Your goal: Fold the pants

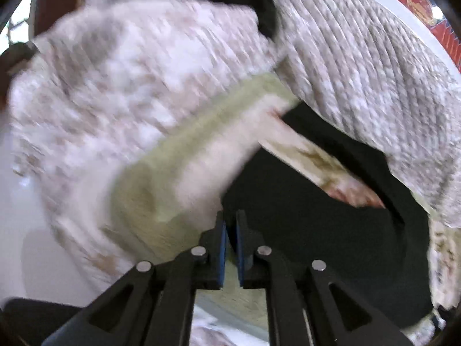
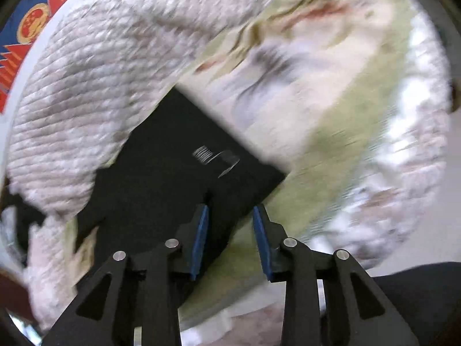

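Observation:
The dark pants (image 1: 317, 196) lie on a pale green printed cloth (image 1: 173, 155), partly under a white fluffy blanket (image 1: 360, 66). My left gripper (image 1: 232, 222) sits at the pants' left edge, its blue pads nearly together with only a thin gap and no cloth visibly between them. In the right wrist view the pants (image 2: 173, 173) show a small white logo. My right gripper (image 2: 230, 210) is open, its fingers astride the pants' near corner edge. Both views are motion-blurred.
The fluffy blanket (image 2: 100, 72) rings the pants on several sides. A white wall edge with a red and blue banner (image 1: 417, 8) is behind; the banner also shows in the right wrist view (image 2: 31, 23). White floor (image 1: 23, 216) lies at left.

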